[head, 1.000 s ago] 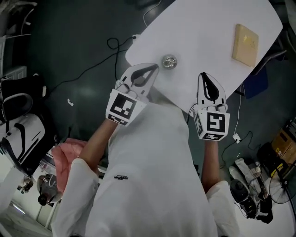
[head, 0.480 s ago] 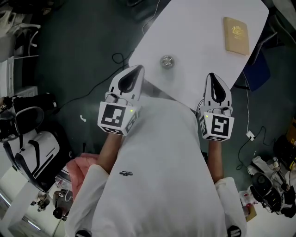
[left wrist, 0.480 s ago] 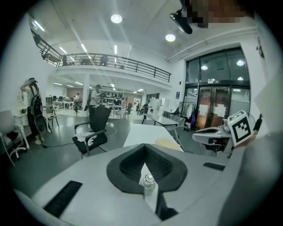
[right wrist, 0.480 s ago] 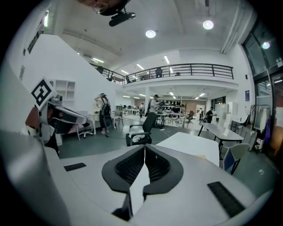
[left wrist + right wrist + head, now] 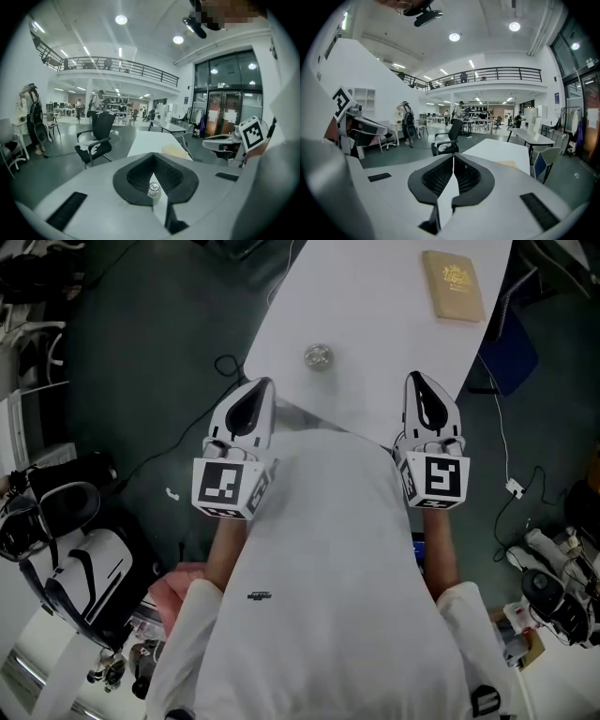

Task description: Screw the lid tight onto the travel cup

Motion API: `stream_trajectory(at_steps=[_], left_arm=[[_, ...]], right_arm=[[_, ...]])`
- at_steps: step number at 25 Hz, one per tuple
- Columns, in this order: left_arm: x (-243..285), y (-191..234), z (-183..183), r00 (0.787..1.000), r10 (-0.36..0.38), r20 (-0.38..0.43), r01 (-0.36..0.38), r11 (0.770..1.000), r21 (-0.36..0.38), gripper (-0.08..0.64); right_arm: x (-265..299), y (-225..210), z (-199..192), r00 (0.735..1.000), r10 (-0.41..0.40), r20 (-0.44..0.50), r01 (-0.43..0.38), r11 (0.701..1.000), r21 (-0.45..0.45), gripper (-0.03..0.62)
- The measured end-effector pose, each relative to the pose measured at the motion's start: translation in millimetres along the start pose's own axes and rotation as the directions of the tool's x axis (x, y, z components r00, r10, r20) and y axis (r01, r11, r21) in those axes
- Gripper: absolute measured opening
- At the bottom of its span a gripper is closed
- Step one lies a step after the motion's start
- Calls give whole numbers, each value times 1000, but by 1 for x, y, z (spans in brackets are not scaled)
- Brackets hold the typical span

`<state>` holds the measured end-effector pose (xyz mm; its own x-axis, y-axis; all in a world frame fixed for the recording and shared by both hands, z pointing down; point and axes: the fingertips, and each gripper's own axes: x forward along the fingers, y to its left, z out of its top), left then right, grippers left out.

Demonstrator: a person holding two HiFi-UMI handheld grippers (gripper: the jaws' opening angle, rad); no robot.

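Observation:
A small shiny round travel cup stands alone near the front of the white table. Whether its lid is seated I cannot tell. My left gripper is at the table's near edge, below and left of the cup, shut and empty. In the left gripper view the cup shows through the slit between the closed jaws of the left gripper. My right gripper hovers over the table's near right edge, well right of the cup, shut with nothing in it. The right gripper view has the right gripper shut and no cup.
A tan booklet lies at the table's far right. Cables run over the dark floor left of the table. Bags crowd the left, equipment the lower right. A black office chair stands beyond the table.
Both grippers have drawn back toward the person's body. The left one, close beside the cup a second ago, now sits farther from it. Both stay shut.

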<state>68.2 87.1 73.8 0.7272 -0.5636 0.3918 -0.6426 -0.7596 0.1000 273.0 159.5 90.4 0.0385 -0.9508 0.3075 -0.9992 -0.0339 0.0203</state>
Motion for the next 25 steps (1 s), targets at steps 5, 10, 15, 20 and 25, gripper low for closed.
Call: stream_trajectory(at_steps=[5, 10, 15, 20, 25], left_arm=[[1, -4, 0, 1000, 4, -6, -4, 1000, -10, 3], [0, -4, 1, 1000, 4, -10, -4, 1000, 0, 2], [1, -10, -6, 1000, 1, -14, -1, 1000, -10, 3], [3, -7, -2, 1000, 5, -14, -5, 1000, -12, 2], [12, -10, 2, 1000, 6, -11, -6, 1000, -6, 3]], right_arm=[[0, 7, -6, 998, 49, -30, -49, 999, -1, 4], [2, 25, -3, 993, 117, -26, -116, 993, 34, 3], [2, 39, -6, 987, 159, -17, -159, 987, 0, 3], [9, 47, 1, 982, 188, -11, -188, 982, -20, 3], [16, 30, 10, 986, 167, 3, -167, 985, -39, 3]])
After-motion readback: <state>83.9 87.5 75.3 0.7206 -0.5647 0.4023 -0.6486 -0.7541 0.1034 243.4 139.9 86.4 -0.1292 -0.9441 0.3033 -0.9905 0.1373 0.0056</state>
